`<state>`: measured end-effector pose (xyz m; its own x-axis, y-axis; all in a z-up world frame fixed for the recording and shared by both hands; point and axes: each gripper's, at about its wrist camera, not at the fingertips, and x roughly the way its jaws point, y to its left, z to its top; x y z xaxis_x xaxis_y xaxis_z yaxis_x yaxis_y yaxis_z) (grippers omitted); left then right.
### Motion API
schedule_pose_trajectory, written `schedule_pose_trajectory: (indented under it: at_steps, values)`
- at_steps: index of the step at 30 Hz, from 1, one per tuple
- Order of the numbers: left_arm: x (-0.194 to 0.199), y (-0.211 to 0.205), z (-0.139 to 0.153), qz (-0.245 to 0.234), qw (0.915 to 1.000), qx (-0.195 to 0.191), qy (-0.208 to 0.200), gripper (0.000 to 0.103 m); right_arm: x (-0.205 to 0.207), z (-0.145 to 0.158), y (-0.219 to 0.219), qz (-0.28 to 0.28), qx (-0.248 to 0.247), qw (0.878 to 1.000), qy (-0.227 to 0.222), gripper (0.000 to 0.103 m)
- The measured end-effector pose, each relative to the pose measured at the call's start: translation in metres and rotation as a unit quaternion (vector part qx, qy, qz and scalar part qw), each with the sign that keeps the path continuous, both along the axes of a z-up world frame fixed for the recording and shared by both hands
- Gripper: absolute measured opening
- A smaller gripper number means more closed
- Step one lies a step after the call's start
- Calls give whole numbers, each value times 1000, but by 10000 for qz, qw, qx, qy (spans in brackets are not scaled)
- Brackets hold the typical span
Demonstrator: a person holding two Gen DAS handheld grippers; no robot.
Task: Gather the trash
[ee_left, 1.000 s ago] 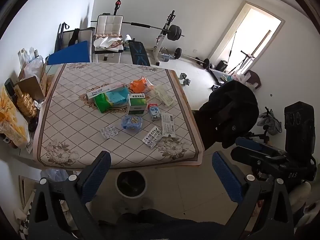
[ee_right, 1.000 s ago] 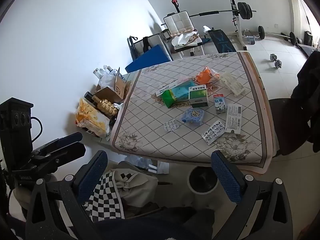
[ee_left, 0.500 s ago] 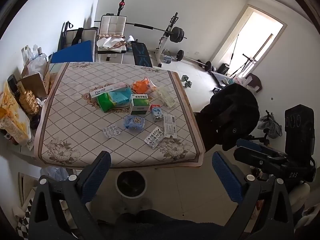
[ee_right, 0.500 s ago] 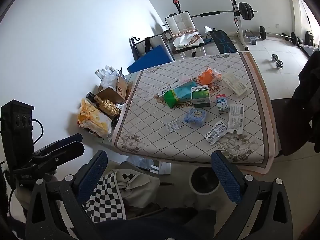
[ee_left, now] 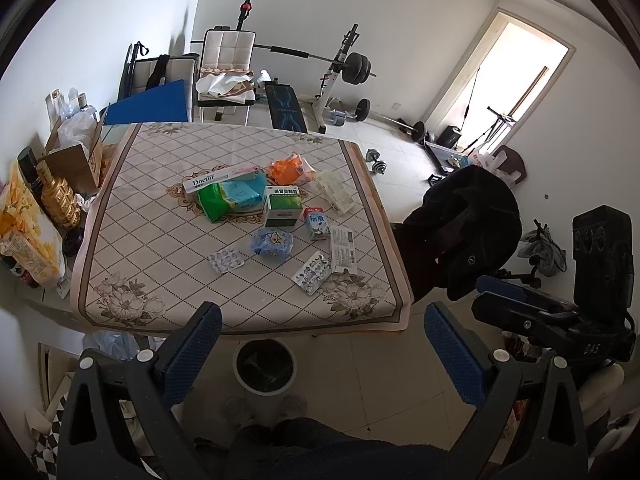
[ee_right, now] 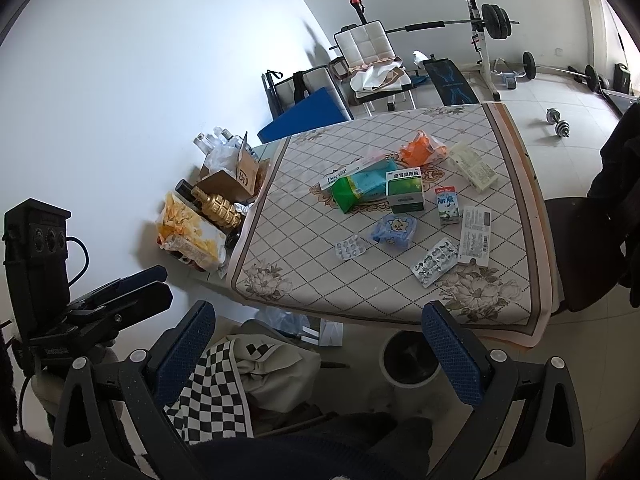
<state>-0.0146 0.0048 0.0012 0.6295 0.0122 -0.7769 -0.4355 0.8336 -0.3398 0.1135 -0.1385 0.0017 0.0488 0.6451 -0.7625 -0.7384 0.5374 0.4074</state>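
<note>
Trash lies on a table with a patterned cloth point(ee_left: 152, 240): a green medicine box point(ee_left: 282, 205), a small milk carton point(ee_left: 317, 223), a blue wrapper point(ee_left: 272, 241), blister packs point(ee_left: 313, 272), an orange bag point(ee_left: 289, 168), a green pack point(ee_left: 216, 200) and a "Doctor" box point(ee_left: 218, 178). A white bin with a black liner point(ee_left: 264, 366) stands on the floor under the table's near edge. My left gripper point(ee_left: 320, 354) is open and empty, above the bin. My right gripper point(ee_right: 320, 354) is open and empty, with the bin point(ee_right: 410, 364) between its fingers.
A dark jacket on a chair point(ee_left: 464, 216) stands right of the table. Bottles, a cardboard box and snack bags point(ee_left: 52, 188) crowd its left side. A checkered bag point(ee_right: 240, 376) lies on the floor. Weight bench and barbells point(ee_left: 320, 76) stand at the back.
Both grippers have drifted slightly; the table view has shifted a little to the right in the left wrist view. Nothing was taken hold of.
</note>
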Motion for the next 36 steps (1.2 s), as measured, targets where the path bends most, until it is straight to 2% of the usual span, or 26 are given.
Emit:
schedule_pose_trajectory:
  at_steps: [12,15,36]
  values:
    - [-13,0,-7,-64,10000,-16,5,103,0,-2,0,29,-36,10000,23,103]
    - [-3,-3,-7,-54,10000,-5,16,103,-1,-2,0,29,-42,10000,27,103]
    - [3,-2,-6,-57,10000,36,47,103,-1,-4,3,45,-45,10000,32,103]
